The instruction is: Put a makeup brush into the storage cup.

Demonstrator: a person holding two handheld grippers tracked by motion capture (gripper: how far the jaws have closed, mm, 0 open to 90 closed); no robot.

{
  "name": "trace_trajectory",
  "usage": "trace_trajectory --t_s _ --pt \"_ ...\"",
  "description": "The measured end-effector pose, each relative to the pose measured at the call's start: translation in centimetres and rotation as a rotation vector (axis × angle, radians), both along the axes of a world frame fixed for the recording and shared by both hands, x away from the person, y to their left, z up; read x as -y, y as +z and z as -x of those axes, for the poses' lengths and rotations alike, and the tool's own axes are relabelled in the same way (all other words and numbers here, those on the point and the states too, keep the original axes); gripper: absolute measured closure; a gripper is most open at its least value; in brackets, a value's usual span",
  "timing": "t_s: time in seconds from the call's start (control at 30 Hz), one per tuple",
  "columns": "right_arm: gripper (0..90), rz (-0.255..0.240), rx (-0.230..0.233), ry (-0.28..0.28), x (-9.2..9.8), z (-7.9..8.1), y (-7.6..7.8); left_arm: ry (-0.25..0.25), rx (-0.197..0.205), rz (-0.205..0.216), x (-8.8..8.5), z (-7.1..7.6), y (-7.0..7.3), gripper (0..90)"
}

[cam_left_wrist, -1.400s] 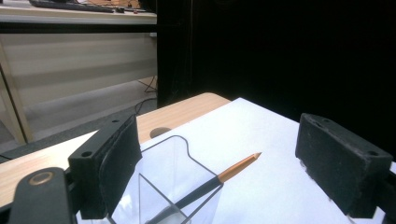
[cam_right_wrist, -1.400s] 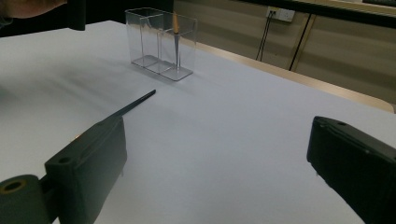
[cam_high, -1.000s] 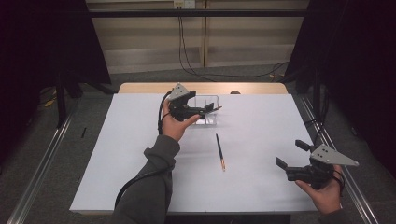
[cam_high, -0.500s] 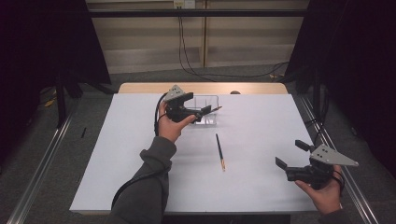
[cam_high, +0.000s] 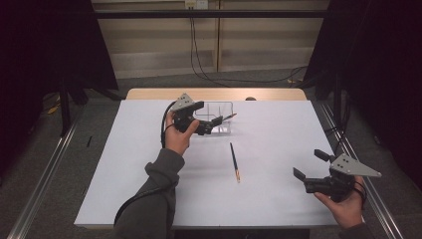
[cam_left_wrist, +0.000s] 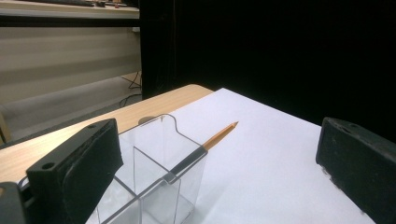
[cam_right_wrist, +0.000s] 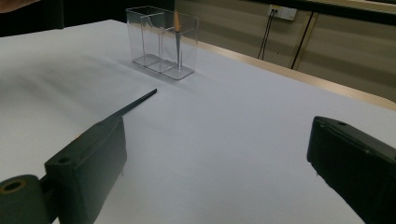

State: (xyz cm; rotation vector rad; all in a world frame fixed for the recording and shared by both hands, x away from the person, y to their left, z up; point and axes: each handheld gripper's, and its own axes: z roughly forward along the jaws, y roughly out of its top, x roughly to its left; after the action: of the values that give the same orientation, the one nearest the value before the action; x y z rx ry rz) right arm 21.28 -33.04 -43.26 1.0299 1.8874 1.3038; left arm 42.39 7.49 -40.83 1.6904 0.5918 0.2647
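Pencils go into the clear holder (cam_high: pixel 219 117) near the table's far edge; one (cam_left_wrist: pixel 205 143) leans there already. Left gripper (cam_high: pixel 211 124), jaws wide and empty, should withdraw straight. Second pencil (cam_high: pixel 234 162) lies mid-table; right gripper (cam_high: pixel 309 166) waits open, empty.

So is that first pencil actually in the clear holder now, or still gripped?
In, and released. The pencil leans in the holder, tip over its rim, and the left gripper is open with both fingers clear of it.

text: none legible | labels: none | numbers: none
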Motion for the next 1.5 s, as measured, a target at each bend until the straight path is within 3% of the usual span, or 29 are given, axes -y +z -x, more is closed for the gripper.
trace_trajectory --t_s 0.27,0.5,0.53,0.8,0.83,1.0,1.07,1.43,1.5 --pt "4.3 0.003 -0.004 0.0 -0.1 0.0 -0.1 -0.009 -0.003 -0.014 -0.9 0.3 -0.2 0.0" --pt "4.3 0.001 -0.003 0.0 -0.1 0.0 0.0 -0.004 -0.017 0.004 -1.6 0.6 -0.5 0.0" --pt "4.3 0.0 -0.004 0.0 -0.1 0.0 0.0 -0.005 -0.014 -0.012 -1.8 0.7 -0.5 0.0" --pt "4.3 0.002 -0.003 0.001 -0.1 0.0 0.0 -0.012 -0.021 -0.004 -2.6 1.0 -0.7 0.0" --pt "4.3 -0.001 -0.002 0.004 -0.1 0.0 0.0 0.0 -0.017 -0.018 -2.8 1.1 -0.7 0.0" --pt "4.3 0.003 -0.002 0.008 -0.2 -0.1 0.0 -0.003 -0.017 0.01 -3.3 1.3 -0.8 0.0" --pt "4.3 0.004 -0.005 0.004 -0.2 -0.1 -0.1 0.007 -0.016 -0.012 -3.7 1.4 -0.9 0.0" --pt "4.3 0.003 -0.003 0.011 -0.3 -0.1 0.0 0.018 -0.021 -0.009 -5.0 2.1 -1.5 0.0" --pt "4.3 0.009 -0.007 0.007 -0.4 -0.1 0.0 0.022 -0.024 -0.025 -5.1 2.2 -1.6 0.0"
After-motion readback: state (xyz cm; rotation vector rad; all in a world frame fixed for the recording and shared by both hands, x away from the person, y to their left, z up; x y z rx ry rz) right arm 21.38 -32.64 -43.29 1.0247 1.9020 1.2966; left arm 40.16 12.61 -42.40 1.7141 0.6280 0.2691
